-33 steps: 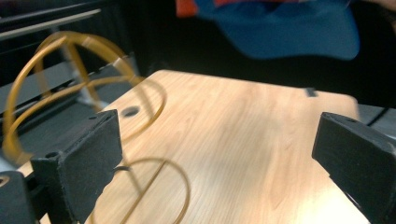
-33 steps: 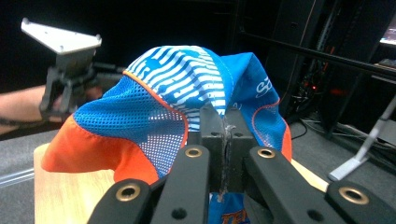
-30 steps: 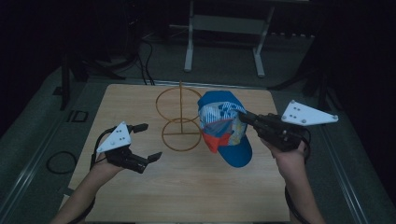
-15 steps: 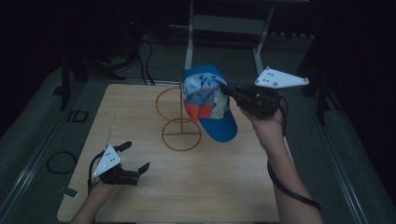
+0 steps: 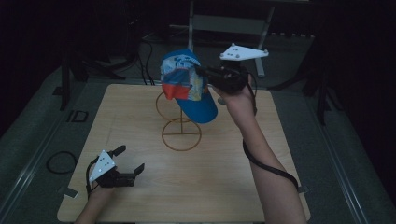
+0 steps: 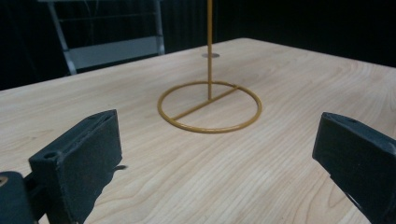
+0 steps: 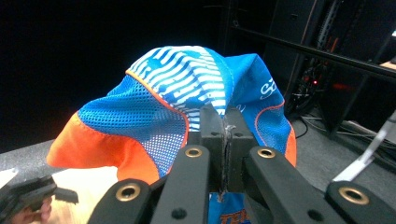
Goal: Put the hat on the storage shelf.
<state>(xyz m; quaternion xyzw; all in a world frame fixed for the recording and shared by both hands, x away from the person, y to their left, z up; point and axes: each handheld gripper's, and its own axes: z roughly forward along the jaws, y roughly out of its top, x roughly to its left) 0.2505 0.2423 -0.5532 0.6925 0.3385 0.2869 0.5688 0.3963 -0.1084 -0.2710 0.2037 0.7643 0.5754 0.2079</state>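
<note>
A blue, white-striped and orange cap (image 5: 184,84) hangs in the air over the gold wire stand (image 5: 181,134), hiding the top of the stand's pole. My right gripper (image 5: 204,74) is shut on the cap's fabric from the right. In the right gripper view the jaws are pressed together (image 7: 225,135) on the cap (image 7: 177,93). My left gripper (image 5: 130,157) is low over the table's front left, open and holding nothing. The left gripper view looks between its wide-apart jaws (image 6: 219,154) at the stand's base ring (image 6: 209,106), which lies farther off.
The wooden table (image 5: 233,177) has bare room in front of and right of the stand. A grey metal frame (image 5: 224,23) stands behind the table. A cable loop (image 5: 60,162) lies on the floor at the left. A cable trails along the right forearm.
The right gripper has carried the cap up and to the left, from beside the stand to above it. The left gripper has sunk toward the table's front left corner.
</note>
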